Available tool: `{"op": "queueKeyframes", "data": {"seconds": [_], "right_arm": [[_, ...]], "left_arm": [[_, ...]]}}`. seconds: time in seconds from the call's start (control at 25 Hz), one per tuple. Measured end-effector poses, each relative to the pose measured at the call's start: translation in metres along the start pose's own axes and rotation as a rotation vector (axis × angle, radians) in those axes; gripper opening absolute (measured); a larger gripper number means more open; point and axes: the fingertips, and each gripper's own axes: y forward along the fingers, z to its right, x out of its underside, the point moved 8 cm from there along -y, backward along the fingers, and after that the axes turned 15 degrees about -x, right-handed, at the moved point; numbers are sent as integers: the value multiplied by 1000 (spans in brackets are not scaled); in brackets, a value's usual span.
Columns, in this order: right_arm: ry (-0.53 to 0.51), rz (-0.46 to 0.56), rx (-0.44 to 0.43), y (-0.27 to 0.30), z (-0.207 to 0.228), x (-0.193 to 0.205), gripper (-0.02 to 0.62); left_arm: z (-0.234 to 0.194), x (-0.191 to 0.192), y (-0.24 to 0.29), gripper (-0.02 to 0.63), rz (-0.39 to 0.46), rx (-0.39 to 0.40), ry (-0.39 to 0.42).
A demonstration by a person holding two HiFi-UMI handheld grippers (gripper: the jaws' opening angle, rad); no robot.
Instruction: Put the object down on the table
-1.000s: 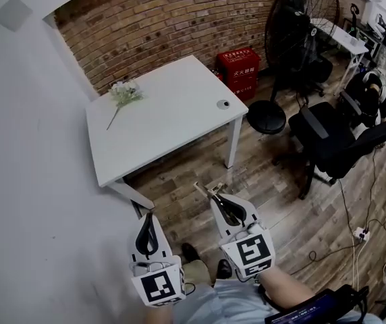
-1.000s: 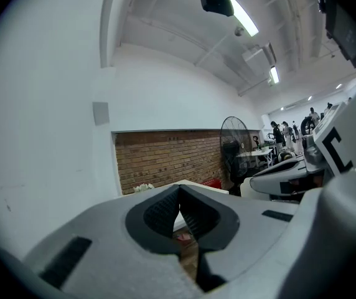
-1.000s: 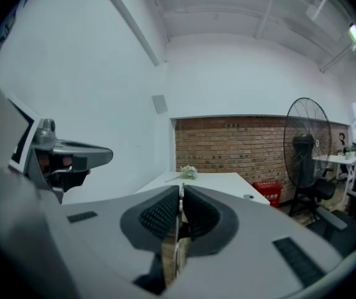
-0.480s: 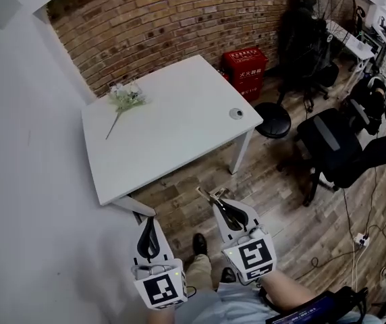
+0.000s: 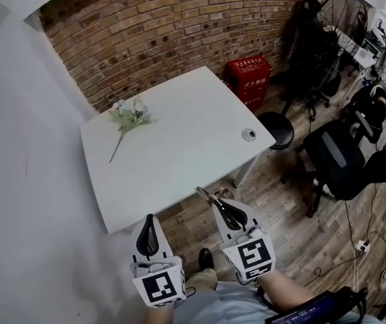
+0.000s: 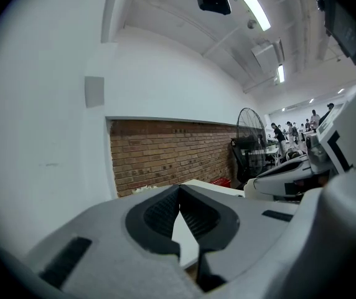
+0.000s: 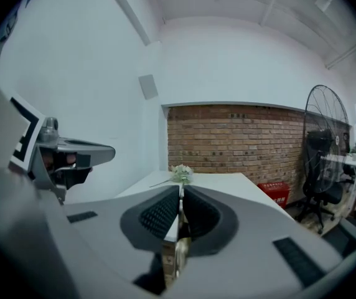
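Head view: left gripper (image 5: 148,219), right gripper (image 5: 216,202), one object (image 5: 202,192), one table (image 5: 186,123).

A brick wall (image 5: 166,25), plank floor (image 5: 294,211), standing fan (image 5: 347,19) and black office chair (image 5: 335,157)

Left gripper (image 5: 148,219) and right gripper (image 5: 213,198) — pale grey shells, black ribbed fingers (image 6: 163,215), white cubes (image 5: 158,287) bearing black square markers — the person wears a dark shoe (image 5: 206,258).

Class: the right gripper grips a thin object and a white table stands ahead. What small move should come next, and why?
Probably carry the right gripper forward over the white table. Its jaws are shut on the thin object, whose tip seems only to reach the table's near edge. Bare tabletop lies ahead, short of the flowers.
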Motion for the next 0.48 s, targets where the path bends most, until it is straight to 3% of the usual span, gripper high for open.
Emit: {"op": "queueKeyframes", "data": {"seconds": [0.48], "right_arm": [[-32,46,49,60,28,-42,29]], "left_arm": [[-18,-19,77,8,48,43,-25]]}}
